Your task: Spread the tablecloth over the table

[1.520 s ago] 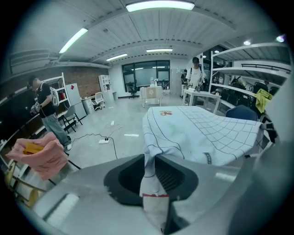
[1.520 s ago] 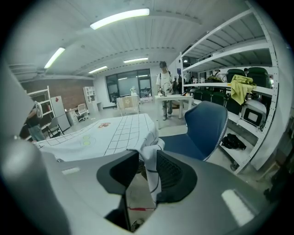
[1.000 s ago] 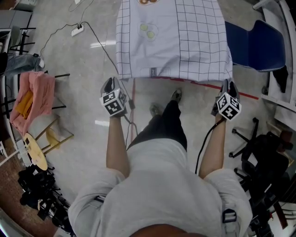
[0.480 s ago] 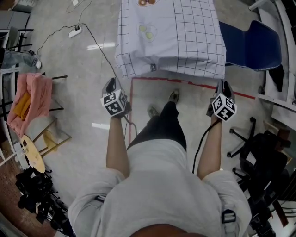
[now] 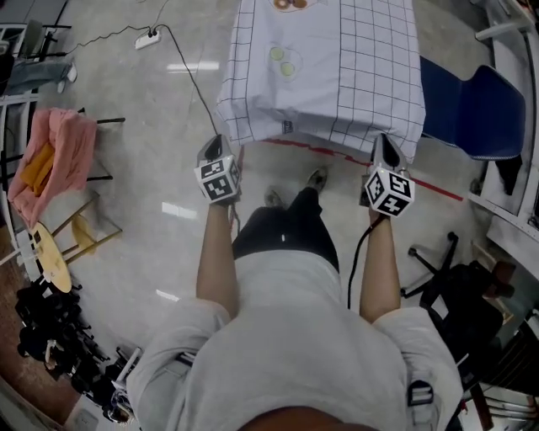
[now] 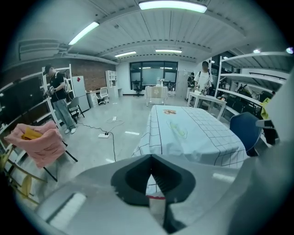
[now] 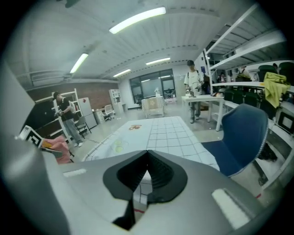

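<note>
Holding both clenched: right gripper [image 5: 381,143] and left gripper [image 5: 217,143] sitting at the near hem of the checked tablecloth [image 5: 337,67], hanging just ahead (pinch unconfirmed). Risking pulling empty, or tugging unevenly and skewing it.

Bright, even light from ceiling strip lamps [image 6: 172,4]; their glare streaks the floor [image 5: 179,210] left of the left hand-held gripper [image 5: 216,143]. Fisheye edges bend and darken; its close-up body blurs.

Pale glossy floor [image 5: 152,109], red tape line [image 5: 337,153], power strip [image 5: 152,37]. Blue chair [image 5: 476,109] at right; pink cloth [image 5: 50,160] draped at left. Ceiling strip lights [image 6: 172,4], dark far windows [image 6: 154,73], white shelving [image 7: 248,48].
</note>
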`<move>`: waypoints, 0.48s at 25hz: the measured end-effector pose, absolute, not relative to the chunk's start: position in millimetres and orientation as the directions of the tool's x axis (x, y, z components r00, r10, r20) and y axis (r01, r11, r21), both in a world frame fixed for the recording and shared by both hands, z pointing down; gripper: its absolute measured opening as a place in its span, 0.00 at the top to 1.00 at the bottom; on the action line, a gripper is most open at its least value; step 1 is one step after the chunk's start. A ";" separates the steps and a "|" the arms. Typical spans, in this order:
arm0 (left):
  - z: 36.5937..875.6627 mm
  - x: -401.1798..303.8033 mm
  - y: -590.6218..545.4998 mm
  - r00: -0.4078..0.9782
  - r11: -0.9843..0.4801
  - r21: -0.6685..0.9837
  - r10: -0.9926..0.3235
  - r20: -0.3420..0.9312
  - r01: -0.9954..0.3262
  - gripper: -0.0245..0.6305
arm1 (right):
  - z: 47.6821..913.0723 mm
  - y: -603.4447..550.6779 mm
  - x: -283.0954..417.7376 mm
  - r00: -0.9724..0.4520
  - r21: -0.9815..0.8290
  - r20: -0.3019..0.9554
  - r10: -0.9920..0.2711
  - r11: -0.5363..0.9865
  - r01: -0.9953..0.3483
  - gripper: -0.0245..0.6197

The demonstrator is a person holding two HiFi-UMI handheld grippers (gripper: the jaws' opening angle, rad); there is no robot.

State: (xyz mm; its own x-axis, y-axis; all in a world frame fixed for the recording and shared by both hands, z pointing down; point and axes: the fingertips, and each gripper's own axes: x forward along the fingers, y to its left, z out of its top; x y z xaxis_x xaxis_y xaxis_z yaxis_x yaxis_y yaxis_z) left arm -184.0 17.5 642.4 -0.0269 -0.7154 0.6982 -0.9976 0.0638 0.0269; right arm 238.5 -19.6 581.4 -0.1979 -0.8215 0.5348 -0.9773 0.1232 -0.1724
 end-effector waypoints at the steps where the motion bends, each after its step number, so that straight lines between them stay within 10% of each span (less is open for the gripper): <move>1: 647.5 -187.1 13.1 -0.025 0.061 0.025 -0.710 0.704 -0.998 0.93 | 580.1 -30.1 222.1 -0.230 -0.179 0.530 -0.816 0.158 -0.971 0.95; 12: 785.1 -222.0 -6.8 0.180 0.101 0.272 -0.532 0.827 -0.957 0.83 | 598.1 -38.0 120.2 -0.273 -0.134 0.597 -0.755 0.241 -0.961 0.95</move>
State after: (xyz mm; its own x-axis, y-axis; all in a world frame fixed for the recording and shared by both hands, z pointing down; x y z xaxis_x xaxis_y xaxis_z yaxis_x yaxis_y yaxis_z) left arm -222.0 -6.8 785.1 0.1796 -0.5321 0.8274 -0.9569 0.1005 0.2723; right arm 120.2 -38.0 598.1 -0.2727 -0.7547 0.5968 -0.9611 0.2414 -0.1339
